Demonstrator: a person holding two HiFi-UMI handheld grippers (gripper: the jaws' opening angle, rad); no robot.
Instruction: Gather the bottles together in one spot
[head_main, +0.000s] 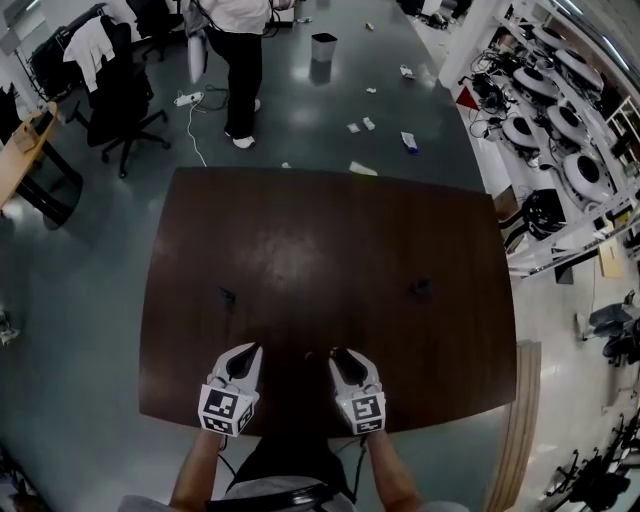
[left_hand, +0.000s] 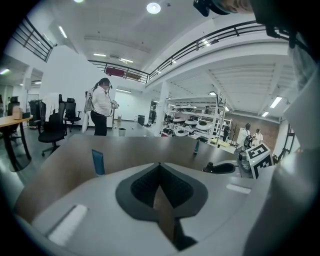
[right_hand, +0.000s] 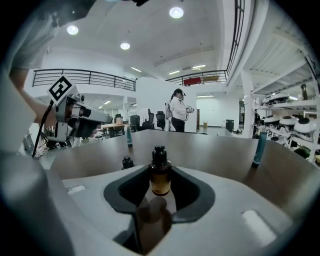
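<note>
Right gripper (right_hand: 160, 179) is clamped on the amber bottle (right_hand: 160, 172). The bottle is upright with a black cap, pads on both sides of its body, jaws roughly half apart. Can't tell if its base touches the table (head_main: 330, 230), since the bottom is hidden behind the jaw housing. From the head view it's just a dark blob at the jaw tips.

Left gripper (left_hand: 160, 166) is closed, tips meeting, nothing in it. Both grippers sit side by side over the table's near edge.

Small dark bottle (right_hand: 127, 162) stands just left of the right gripper, between the two. Only its cap and shoulder show; the rest is cut off by the jaw.

Two more stand well apart at mid-table: left teal bottle (head_main: 226, 296) and right teal bottle (head_main: 420, 288). They're tiny and dark from above, and the colour only reads in the gripper views. Labels are unreadable.

Person (right_hand: 178, 116) stands on the floor beyond the far edge, upper body cropped in the head view.
</note>
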